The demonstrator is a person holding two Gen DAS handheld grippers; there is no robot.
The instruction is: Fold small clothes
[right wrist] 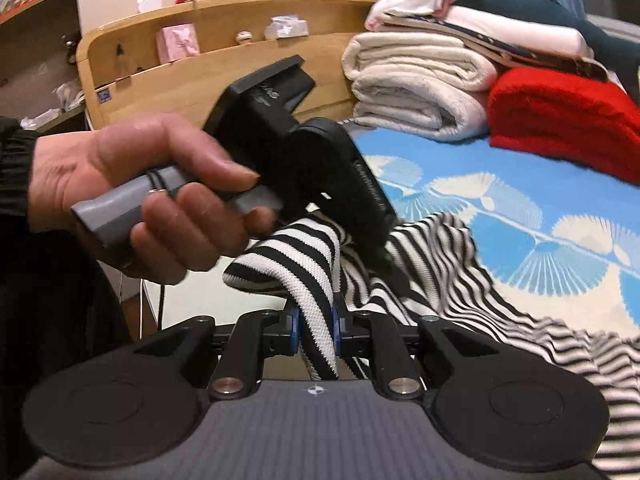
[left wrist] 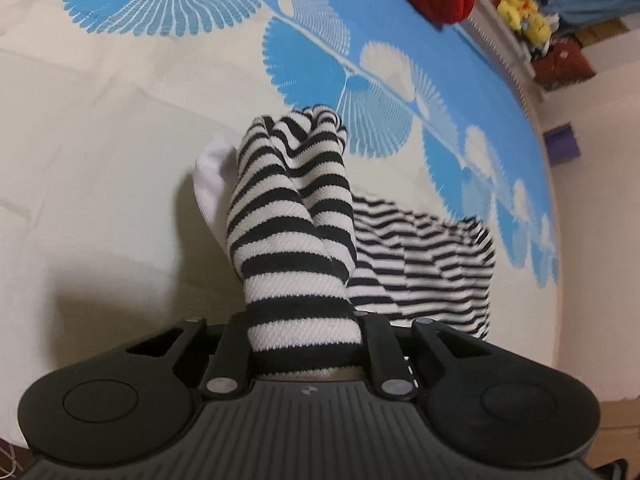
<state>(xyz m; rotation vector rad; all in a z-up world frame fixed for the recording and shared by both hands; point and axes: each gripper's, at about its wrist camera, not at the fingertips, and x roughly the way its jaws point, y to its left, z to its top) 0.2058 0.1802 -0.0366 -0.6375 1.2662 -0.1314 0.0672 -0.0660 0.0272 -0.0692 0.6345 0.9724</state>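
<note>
A black-and-white striped garment [left wrist: 292, 208] is bunched up between the fingers of my left gripper [left wrist: 304, 332], which is shut on it. The cloth hides the pads. A white part of it [left wrist: 212, 176] shows at the left, and the rest trails over the bed [left wrist: 420, 264]. In the right wrist view my right gripper [right wrist: 316, 328] is shut on a folded striped edge [right wrist: 316, 280] between its blue pads [right wrist: 294, 330]. A person's hand [right wrist: 152, 184] holds the left gripper [right wrist: 390, 264] just ahead, pointing down into the same garment [right wrist: 460, 280].
The bed cover [left wrist: 100, 160] is cream with a blue fan pattern [right wrist: 520, 200]. Folded white towels [right wrist: 416, 84] and a red blanket [right wrist: 560, 116] are stacked at the bed's far end. A wooden headboard shelf [right wrist: 224, 44] stands behind. Yellow plush toys [left wrist: 520, 8] sit beyond the bed edge.
</note>
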